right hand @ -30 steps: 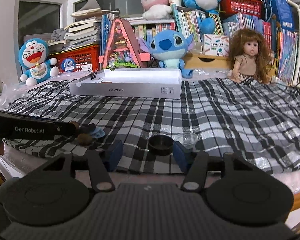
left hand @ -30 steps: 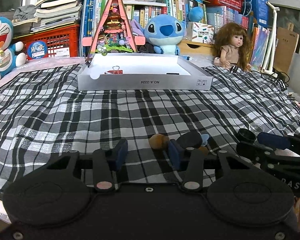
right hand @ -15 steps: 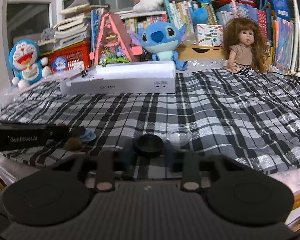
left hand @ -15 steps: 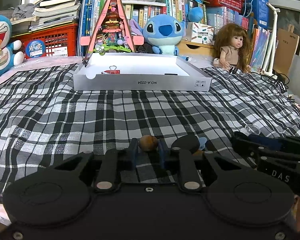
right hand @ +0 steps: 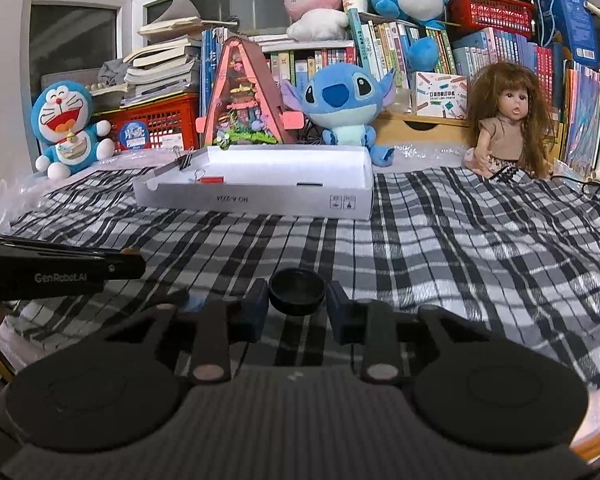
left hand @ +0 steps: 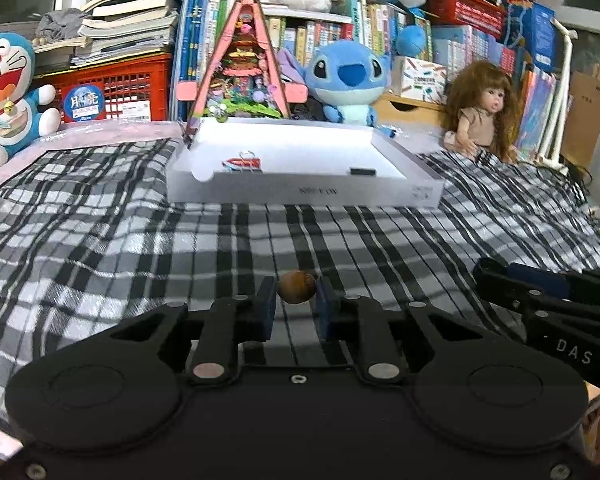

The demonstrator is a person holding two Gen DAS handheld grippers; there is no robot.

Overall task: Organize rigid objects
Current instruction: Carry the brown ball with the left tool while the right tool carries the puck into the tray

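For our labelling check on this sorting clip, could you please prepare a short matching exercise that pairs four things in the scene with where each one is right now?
Things:
1. brown nut
2. black cap
3. red binder clip
4. long-haired doll

Places:
A. lying inside the white box
B. gripped by the right gripper
C. sitting at the far right edge of the checked cloth
D. gripped by the left gripper

Pairs: 1-D, 2-B, 3-A, 4-C
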